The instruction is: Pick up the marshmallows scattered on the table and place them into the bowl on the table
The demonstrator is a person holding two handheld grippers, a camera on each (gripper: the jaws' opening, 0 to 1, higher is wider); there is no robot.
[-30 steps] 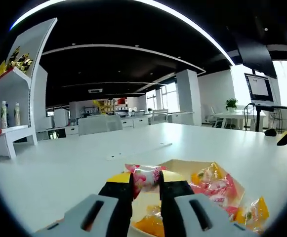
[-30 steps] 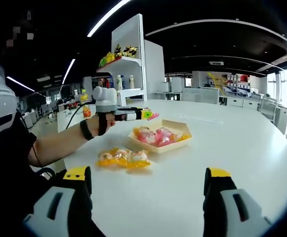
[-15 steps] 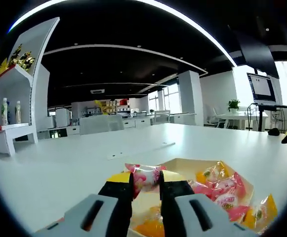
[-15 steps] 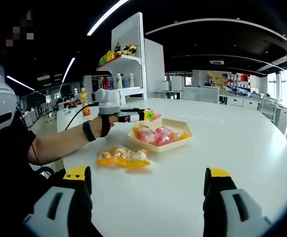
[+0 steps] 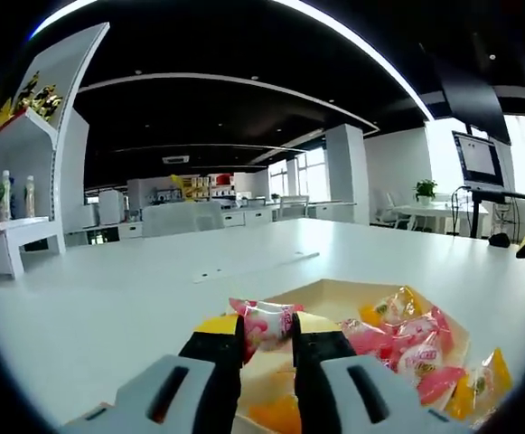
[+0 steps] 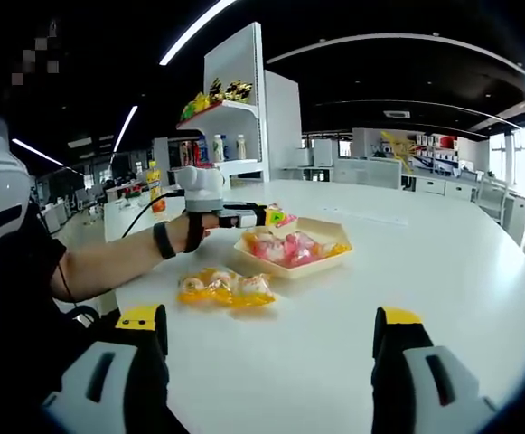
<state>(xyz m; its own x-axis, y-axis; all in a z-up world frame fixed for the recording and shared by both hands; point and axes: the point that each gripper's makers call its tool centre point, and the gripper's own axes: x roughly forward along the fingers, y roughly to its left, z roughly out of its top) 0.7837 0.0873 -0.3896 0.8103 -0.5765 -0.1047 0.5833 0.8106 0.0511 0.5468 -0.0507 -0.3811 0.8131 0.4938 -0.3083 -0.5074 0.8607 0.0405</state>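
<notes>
The left gripper (image 5: 268, 333) pinches a pink marshmallow (image 5: 264, 320) over the bowl (image 6: 289, 263), while the right gripper (image 6: 267, 348) hovers with jaws spread above the counter (image 6: 425, 262).

Bowl (image 6: 294, 256) on table (image 6: 443, 271), loose marshmallows (image 6: 224, 288) just before it, shelf (image 6: 235, 117) behind
</notes>
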